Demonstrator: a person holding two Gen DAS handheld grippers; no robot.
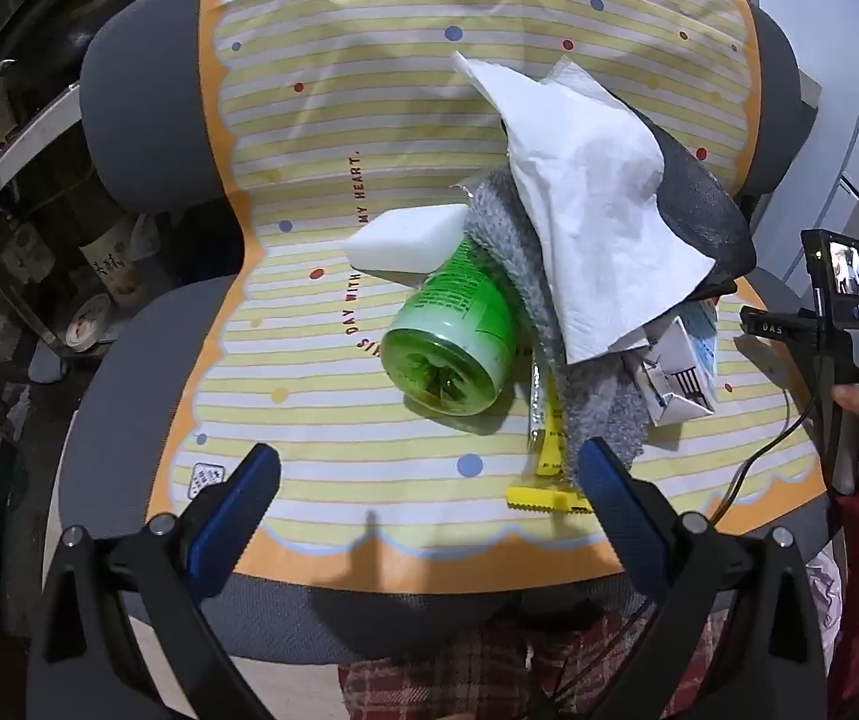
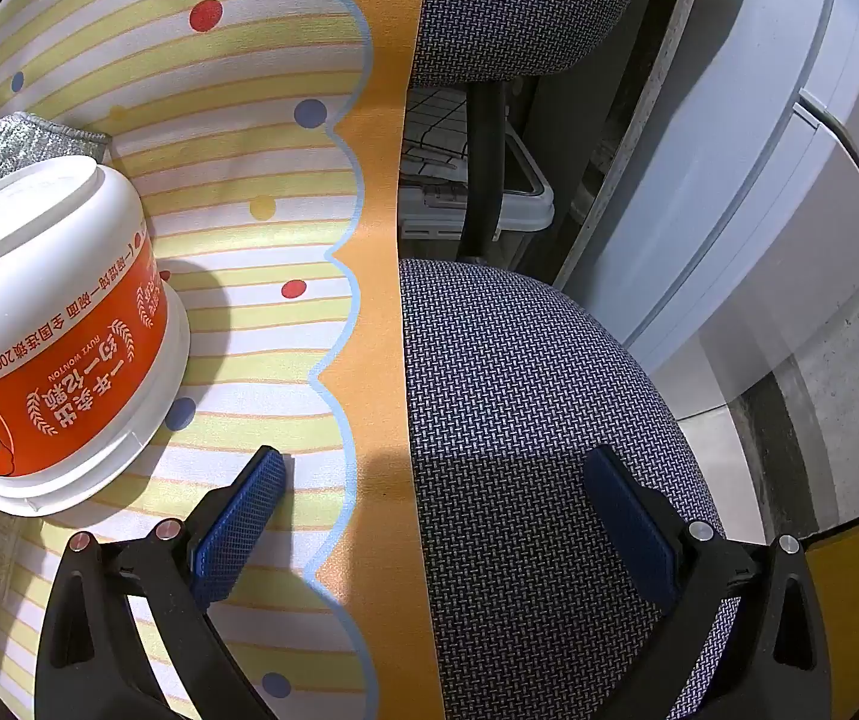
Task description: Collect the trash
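A pile of trash lies on a yellow striped mat (image 1: 333,138) spread over grey chairs. It holds a green plastic jar (image 1: 456,339) on its side, a white soap-like block (image 1: 405,238), a white tissue (image 1: 594,204), a grey fuzzy cloth (image 1: 525,252), a yellow wrapper (image 1: 549,450), a crushed carton (image 1: 681,372) and a black piece (image 1: 699,204). My left gripper (image 1: 429,480) is open and empty, just short of the jar. My right gripper (image 2: 435,480) is open and empty over the mat's orange edge (image 2: 378,324); an upside-down orange and white bowl (image 2: 54,336) stands to its left.
The grey chair cushion (image 2: 537,420) lies under my right gripper. White cabinets (image 2: 759,150) stand to the right, and a plastic bin (image 2: 477,204) sits on the floor between chairs. In the left wrist view my right gripper's handle (image 1: 837,324) shows at the right edge. Clutter (image 1: 39,240) fills the left floor.
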